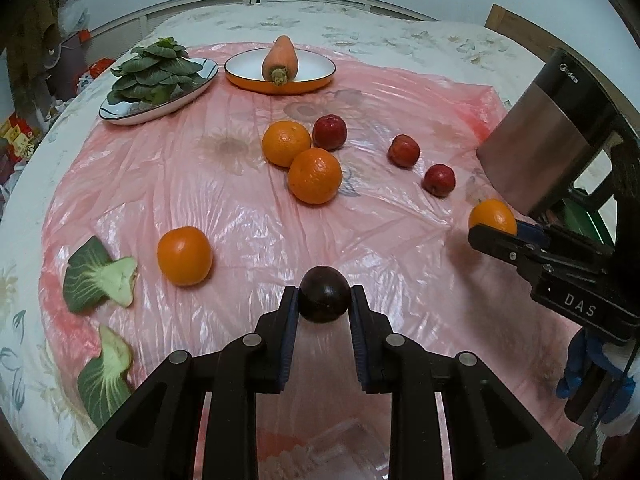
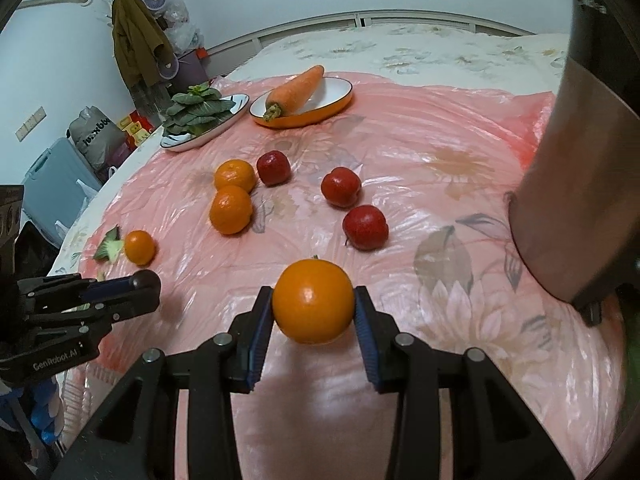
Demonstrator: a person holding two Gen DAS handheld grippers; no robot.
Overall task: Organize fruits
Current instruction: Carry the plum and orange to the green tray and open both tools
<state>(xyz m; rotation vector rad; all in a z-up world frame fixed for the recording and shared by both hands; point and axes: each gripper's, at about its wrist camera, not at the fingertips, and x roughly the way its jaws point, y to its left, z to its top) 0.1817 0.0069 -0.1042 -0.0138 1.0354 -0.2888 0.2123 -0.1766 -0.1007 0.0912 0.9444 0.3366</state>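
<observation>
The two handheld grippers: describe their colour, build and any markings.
Both are matte black, angular frames with cut-out openings and round silver pivot bolts. The jaws carry ribbed blue pads. The left gripper reads "GenRobot.AI" in white on its side, seen from the right wrist view. The right gripper shows "DAS" in white lettering in the left wrist view. Blue fabric hangs below each.

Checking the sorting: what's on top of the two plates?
A carrot lies on the orange plate; leafy greens are piled on the white plate, hiding most of its surface.
</observation>
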